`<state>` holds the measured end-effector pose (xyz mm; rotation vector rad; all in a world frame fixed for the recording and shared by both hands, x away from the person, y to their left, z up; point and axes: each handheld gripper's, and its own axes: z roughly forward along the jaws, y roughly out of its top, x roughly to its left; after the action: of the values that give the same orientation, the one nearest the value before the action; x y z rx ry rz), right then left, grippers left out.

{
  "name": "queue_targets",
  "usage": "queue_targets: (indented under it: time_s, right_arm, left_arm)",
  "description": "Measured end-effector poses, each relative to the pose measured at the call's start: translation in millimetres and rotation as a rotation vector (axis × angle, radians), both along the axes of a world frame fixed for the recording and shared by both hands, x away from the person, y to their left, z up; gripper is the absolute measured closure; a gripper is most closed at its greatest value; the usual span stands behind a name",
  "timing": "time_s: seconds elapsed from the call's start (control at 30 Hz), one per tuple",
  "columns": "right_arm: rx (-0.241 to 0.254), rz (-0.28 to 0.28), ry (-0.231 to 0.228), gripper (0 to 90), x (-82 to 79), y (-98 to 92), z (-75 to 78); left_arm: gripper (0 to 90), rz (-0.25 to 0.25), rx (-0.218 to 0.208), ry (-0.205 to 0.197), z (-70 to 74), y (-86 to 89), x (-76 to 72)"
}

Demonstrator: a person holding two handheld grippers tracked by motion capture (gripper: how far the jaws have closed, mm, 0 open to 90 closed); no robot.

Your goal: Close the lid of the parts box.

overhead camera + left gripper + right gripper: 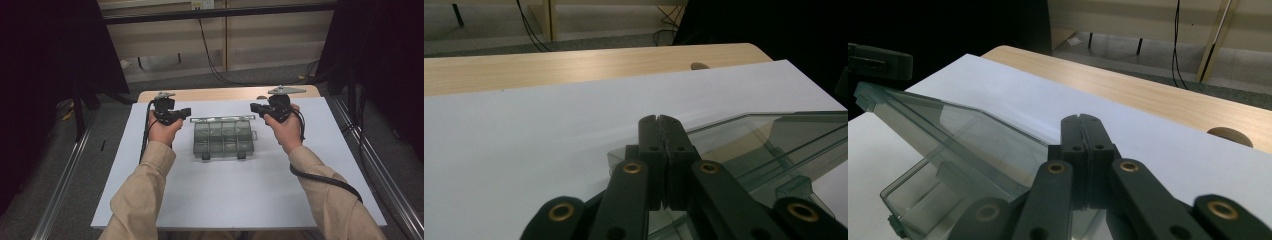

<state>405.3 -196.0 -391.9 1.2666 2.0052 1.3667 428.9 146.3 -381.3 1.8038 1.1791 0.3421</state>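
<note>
A clear plastic compartment box [222,141] sits mid-table on a white sheet [225,195], with two dark latches on its near side. Its lid [222,119] stands raised along the far edge. My left gripper [188,111] hovers by the lid's left end and my right gripper [253,106] by its right end. In the left gripper view the jaws [657,119] are pressed together, with the lid [774,135] just beyond them. The right gripper [1081,118] is shut too, in front of the tilted lid [973,130] and the box [913,200]. I see nothing between either pair of jaws.
The wooden tabletop [225,93] shows past the sheet's far edge, with a round hole [1230,135] near the right gripper. Metal rails [65,180] run along both sides of the table. Cables [210,55] hang behind, and dark curtains flank the space.
</note>
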Motion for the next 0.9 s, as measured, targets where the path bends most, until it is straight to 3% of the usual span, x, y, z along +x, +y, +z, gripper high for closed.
queue_targets:
  time_s: [0.3, 0.5, 0.9]
  right_arm:
    - [-0.014, 0.02, 0.008, 90.0, -3.3, -0.6, -3.9]
    - [-0.011, 0.028, 0.008, 90.0, -5.9, 0.7, -5.2]
    - [-0.003, 0.028, 0.008, 90.0, -8.7, -0.4, -6.0]
  left_arm:
    - [88.7, -0.01, 0.012, 0.009, -2.6, -2.7, -1.5]
    - [87.8, -0.018, -0.01, 0.011, -5.2, -3.2, -1.9]
    - [88.5, -0.028, -0.008, 0.013, -5.5, -2.8, -5.3]
